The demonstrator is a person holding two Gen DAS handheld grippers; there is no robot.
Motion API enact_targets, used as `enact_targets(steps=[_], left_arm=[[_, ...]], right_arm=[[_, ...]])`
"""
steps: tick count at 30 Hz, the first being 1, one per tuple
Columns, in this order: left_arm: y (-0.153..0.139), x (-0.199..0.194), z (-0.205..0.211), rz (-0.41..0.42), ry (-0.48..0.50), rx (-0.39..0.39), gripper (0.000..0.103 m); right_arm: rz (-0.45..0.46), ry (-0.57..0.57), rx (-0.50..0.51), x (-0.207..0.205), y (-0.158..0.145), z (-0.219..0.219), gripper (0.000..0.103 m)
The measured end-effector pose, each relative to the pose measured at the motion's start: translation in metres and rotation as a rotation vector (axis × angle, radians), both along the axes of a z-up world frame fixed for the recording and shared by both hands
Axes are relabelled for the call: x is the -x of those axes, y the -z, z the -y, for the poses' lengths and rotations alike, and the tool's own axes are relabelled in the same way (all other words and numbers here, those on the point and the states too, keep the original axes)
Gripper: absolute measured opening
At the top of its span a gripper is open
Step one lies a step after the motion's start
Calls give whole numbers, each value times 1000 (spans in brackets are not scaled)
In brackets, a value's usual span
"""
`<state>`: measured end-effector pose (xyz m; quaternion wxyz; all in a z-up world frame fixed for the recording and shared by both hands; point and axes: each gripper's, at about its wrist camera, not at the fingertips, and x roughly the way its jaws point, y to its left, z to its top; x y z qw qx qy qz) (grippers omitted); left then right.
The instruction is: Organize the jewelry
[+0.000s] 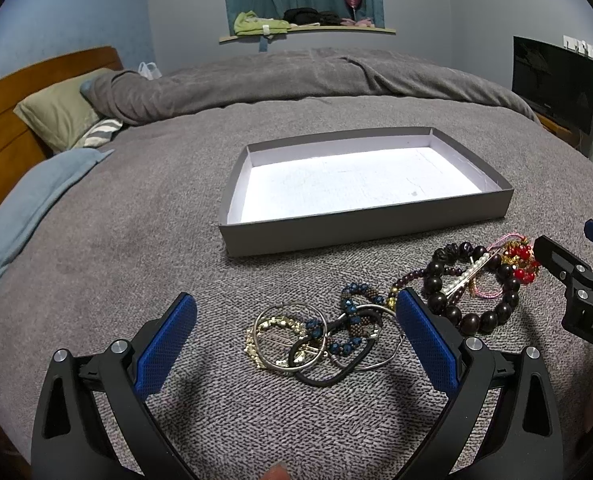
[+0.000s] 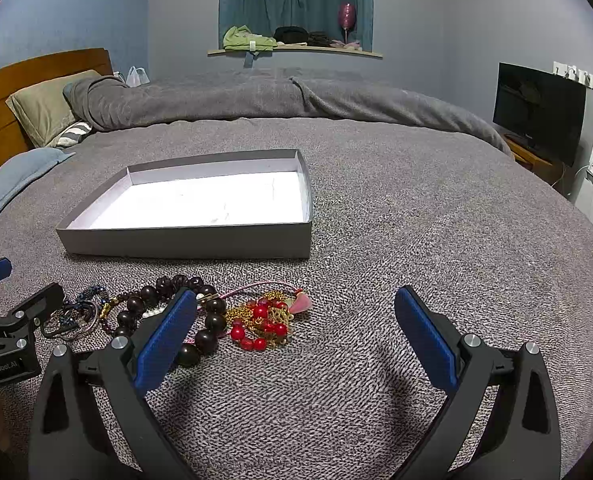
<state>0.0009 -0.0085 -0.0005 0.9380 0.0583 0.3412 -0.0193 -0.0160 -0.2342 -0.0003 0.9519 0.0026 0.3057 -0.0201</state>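
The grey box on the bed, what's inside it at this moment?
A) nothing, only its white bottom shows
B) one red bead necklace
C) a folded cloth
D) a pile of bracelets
A: the grey box shows only a bare white floor, while the dark bead bracelet, the red and gold piece and the hoops all lie on the blanket in front of it.

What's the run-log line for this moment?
phase: pre-grasp | left gripper: open, over silver hoops | right gripper: open, empty | jewelry pile: on blanket | box: empty
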Motion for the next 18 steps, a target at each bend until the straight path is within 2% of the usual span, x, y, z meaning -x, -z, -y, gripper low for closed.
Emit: enact_targets(steps=[18], left_arm=[[-2, 5, 1, 7, 11, -6, 99]], right_arm=[[0, -1, 0, 1, -2, 0, 98]])
